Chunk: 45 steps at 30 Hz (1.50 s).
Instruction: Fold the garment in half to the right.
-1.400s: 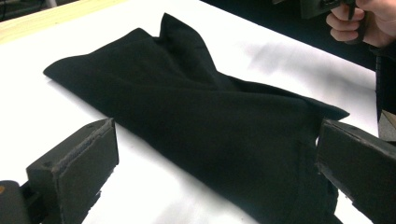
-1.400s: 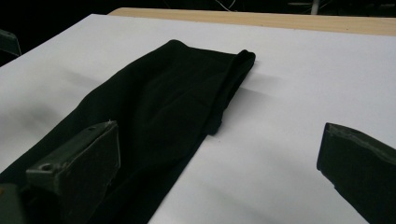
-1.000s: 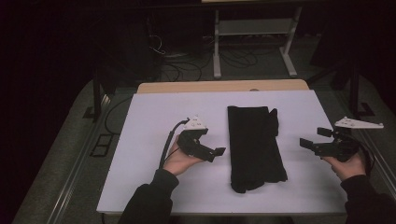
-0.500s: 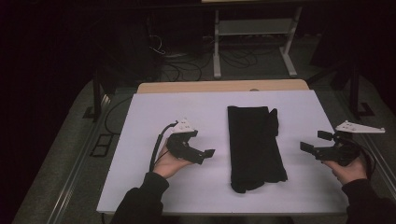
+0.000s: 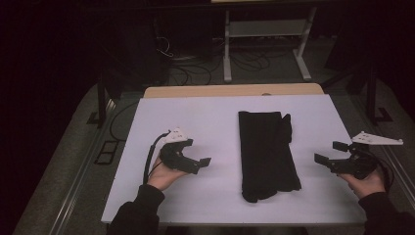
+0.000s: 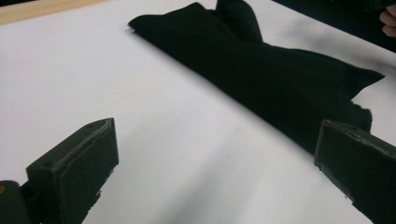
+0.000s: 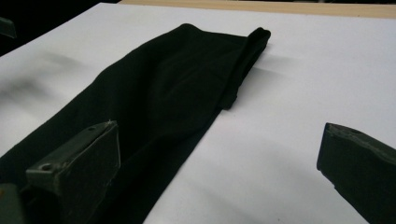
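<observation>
A: Both hands have drawn back toward the near edge since a second ago; the left gripper [image 5: 195, 164] has slid left, away from the black cloth [image 5: 266, 152], and the right gripper [image 5: 329, 154] has pulled out to the table's right edge.

B: Claws?

A: Each spread wide, holding nothing (both gripper views show bare white table [image 5: 195, 117] between the jaws).

B: And the cloth?

A: Lying mid-table, between the two grippers, touched by neither. Folded into one long narrow strip, far end toward the wooden edge [image 5: 230, 90], a small flap sticking out at its far right corner.

B: Progress?

A: Folding looks finished or nearly so. Perhaps one crosswise fold left; can't say.
</observation>
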Available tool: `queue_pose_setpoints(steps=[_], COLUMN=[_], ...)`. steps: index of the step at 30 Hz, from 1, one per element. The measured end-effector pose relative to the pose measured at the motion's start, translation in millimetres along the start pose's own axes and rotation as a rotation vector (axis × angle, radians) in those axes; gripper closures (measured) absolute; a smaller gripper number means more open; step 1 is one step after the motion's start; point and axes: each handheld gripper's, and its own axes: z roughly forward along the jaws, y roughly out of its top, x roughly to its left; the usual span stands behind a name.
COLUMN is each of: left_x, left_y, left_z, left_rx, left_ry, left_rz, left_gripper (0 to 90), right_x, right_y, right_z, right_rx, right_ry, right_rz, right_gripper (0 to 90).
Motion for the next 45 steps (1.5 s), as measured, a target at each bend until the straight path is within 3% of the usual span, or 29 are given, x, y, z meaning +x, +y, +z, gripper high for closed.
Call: queue_pose_setpoints(steps=[23, 45], left_x=[16.2, 37.7], left_y=[-31.6, -55.9], left_z=[-28.4, -65.1], left_rx=[-0.044, -0.102], left_ry=[0.062, 0.117], left_rz=[-0.024, -0.089], left_gripper=[0.0, 0.0], right_x=[1.9, 1.0], right_y=[-10.8, -13.7], right_z=[-4.5, -1.6], right_rx=[0.008, 0.020], right_ry=[-0.001, -0.001], right_rz=[0.006, 0.006], right_gripper=[0.0, 0.0])
